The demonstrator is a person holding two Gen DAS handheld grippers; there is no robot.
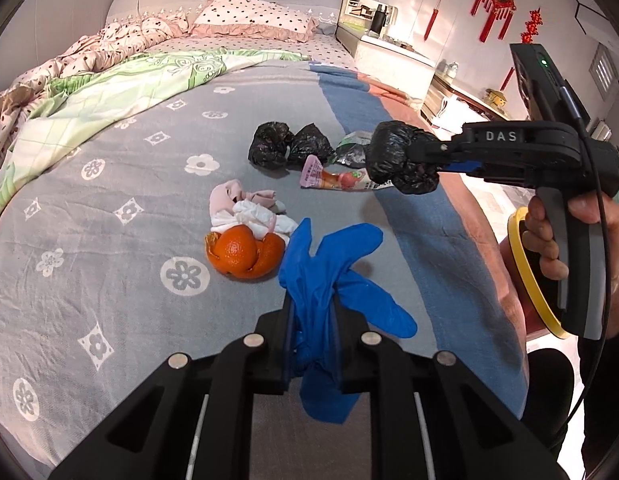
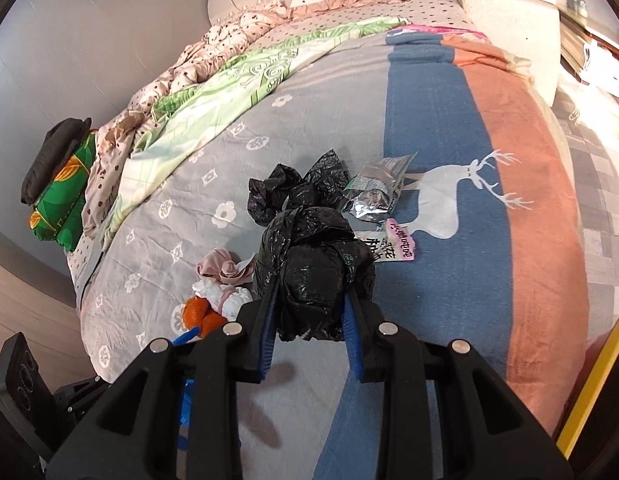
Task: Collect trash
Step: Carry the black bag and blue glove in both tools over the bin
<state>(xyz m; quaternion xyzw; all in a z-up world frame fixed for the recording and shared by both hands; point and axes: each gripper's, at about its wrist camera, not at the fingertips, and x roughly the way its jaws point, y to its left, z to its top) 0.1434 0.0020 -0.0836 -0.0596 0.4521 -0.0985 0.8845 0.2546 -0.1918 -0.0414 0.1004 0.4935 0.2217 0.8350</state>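
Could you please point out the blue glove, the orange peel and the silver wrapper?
blue glove [image 1: 329, 264], left wrist view, its palm.
orange peel [image 1: 239, 250], left wrist view, rounded top.
silver wrapper [image 2: 375, 192], right wrist view, crumpled middle.

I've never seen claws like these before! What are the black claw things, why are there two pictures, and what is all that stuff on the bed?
They are grabbing tools. A person holds one in each hand, and each tool has a small camera looking along its two fingers. That gives two pictures: one from the left tool, one from the right.

The left gripper is squeezing a blue glove. The right gripper is squeezing a crumpled black bag. From the left camera you can also see the person's hand holding the right tool.

Still lying on the bed are orange peel, a wad of tissue, another black bag, a pink wrapper and a silver packet. It is all trash to pick up.
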